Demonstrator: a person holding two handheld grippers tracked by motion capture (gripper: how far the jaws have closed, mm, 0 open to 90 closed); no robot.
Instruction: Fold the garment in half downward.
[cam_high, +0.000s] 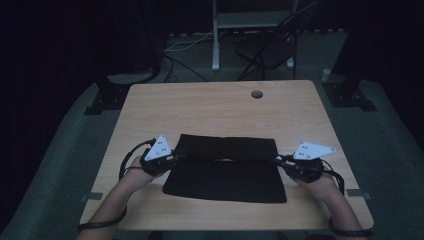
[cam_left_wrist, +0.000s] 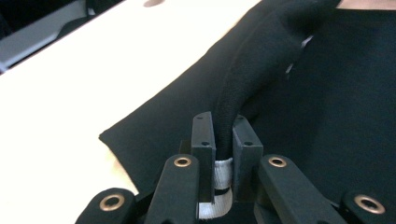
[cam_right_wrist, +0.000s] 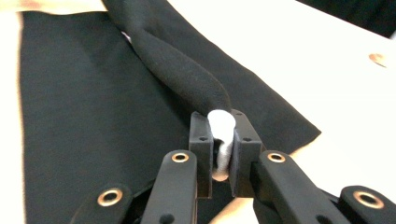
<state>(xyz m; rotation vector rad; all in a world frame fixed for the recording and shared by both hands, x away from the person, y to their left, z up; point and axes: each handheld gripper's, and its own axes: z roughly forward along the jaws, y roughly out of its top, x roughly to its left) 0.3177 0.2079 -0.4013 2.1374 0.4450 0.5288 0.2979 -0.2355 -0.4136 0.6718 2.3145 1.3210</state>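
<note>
Both forearms of the person came in at the near edge of the table (cam_high: 150, 100), and each hand held one gripper at the side of a black cloth (cam_high: 225, 181). On the left gripper (cam_high: 176, 159), the two jaws were pressed together on a thick black hem of this cloth, with a white band (cam_left_wrist: 222, 171) caught between them. On the right gripper (cam_high: 278, 159), the jaws pinched the same hem at the other end, again with something white (cam_right_wrist: 221, 122) in the grip; it was perhaps a label or a lining, the picture was too blurred to say. Between the two grippers the cloth lay flat in its near part, while its far part was folded back toward the person, so a doubled strip (cam_high: 227, 147) lay across the middle of the table. I judged that the fold was about half done: the edge was lifted and carried over, but it was not yet laid down on the near edge and released. Farther away were a round hole (cam_high: 257, 94) in the tabletop and a folding chair (cam_high: 267, 50) on the floor.
</note>
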